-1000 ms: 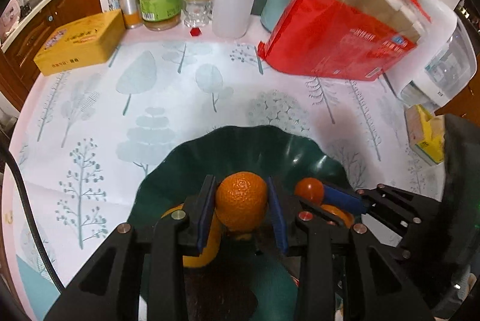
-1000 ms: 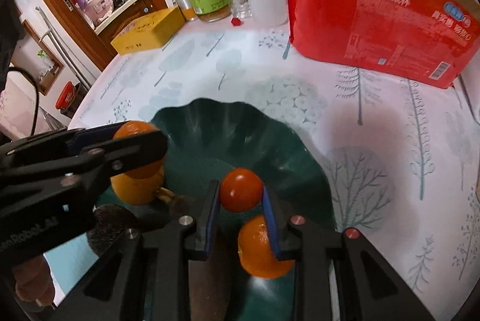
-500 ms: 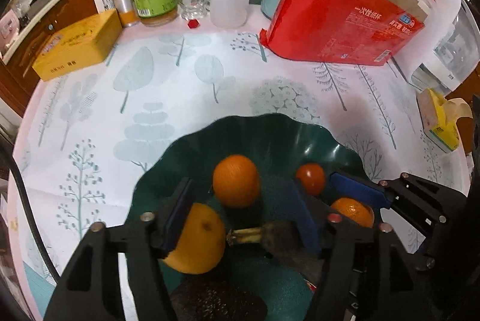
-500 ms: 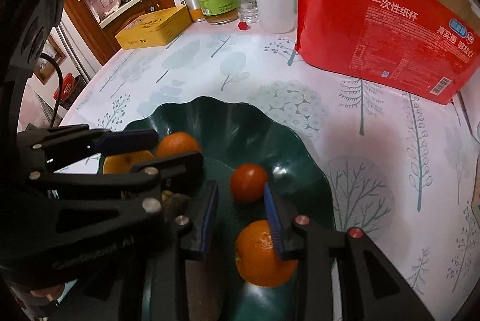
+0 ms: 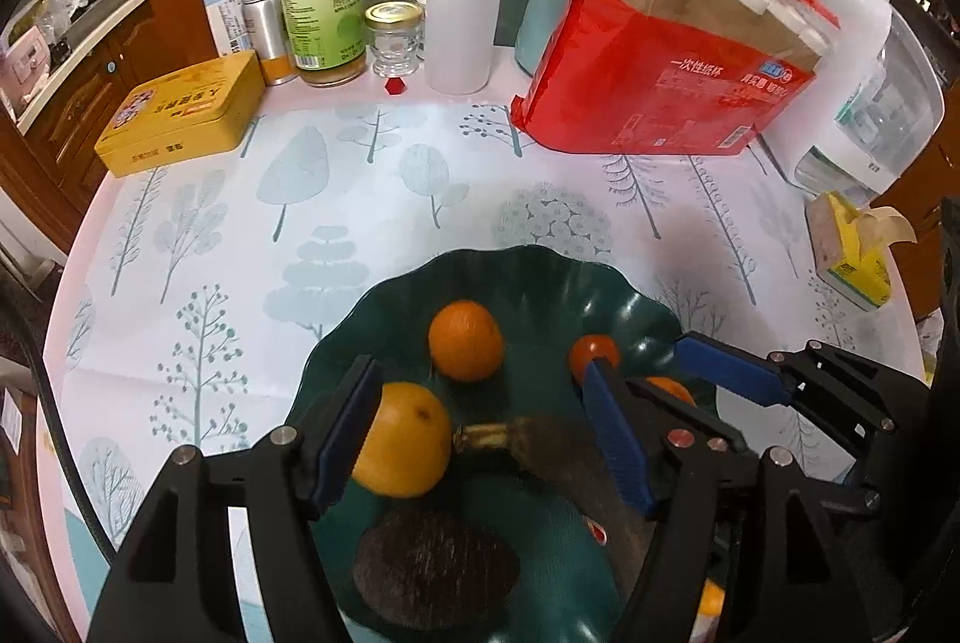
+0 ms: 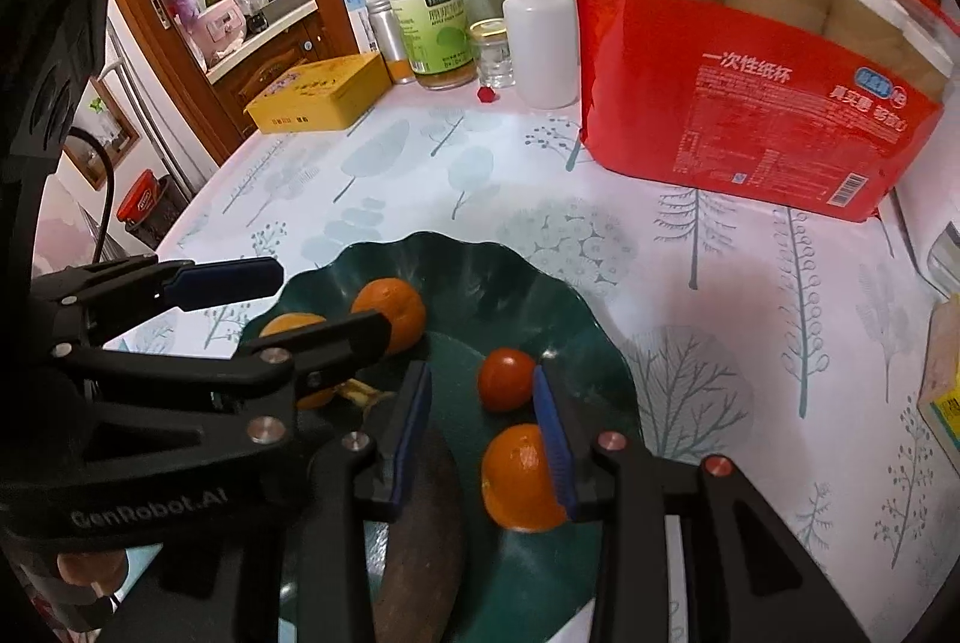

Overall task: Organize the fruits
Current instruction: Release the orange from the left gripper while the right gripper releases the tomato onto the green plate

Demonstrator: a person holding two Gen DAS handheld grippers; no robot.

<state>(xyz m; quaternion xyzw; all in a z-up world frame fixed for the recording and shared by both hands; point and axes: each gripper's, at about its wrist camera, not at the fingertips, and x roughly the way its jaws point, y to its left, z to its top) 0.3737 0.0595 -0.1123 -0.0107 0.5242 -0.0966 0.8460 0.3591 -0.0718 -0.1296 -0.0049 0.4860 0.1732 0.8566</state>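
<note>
A dark green wavy bowl point(image 5: 528, 259) point(image 6: 468, 247) holds a mandarin point(image 5: 465, 349) point(image 6: 390, 316), a larger orange point(image 5: 402, 439), a small red tomato point(image 5: 594, 352) point(image 6: 507, 388), a second mandarin point(image 6: 522, 475), a blackened banana point(image 5: 540, 448) point(image 6: 420, 523) and a dark brown fruit point(image 5: 435, 568). My left gripper point(image 5: 478, 370) point(image 6: 333, 299) hovers over the bowl with its jaws opening; the pads touch nothing. My right gripper point(image 6: 480, 376) is open just above the tomato, which lies free in the bowl between its tips.
At the back stand a red pack of paper cups point(image 5: 660, 90), a yellow tin point(image 5: 180, 114), a glass bottle point(image 5: 324, 12) and a white squeeze bottle point(image 5: 459, 36). A white appliance point(image 5: 870, 90) and a tissue pack point(image 5: 852, 253) sit at the right edge.
The left gripper let go of the mandarin and the right let go of the tomato. Both fruits now lie in the bowl, and both grippers have lifted away.
</note>
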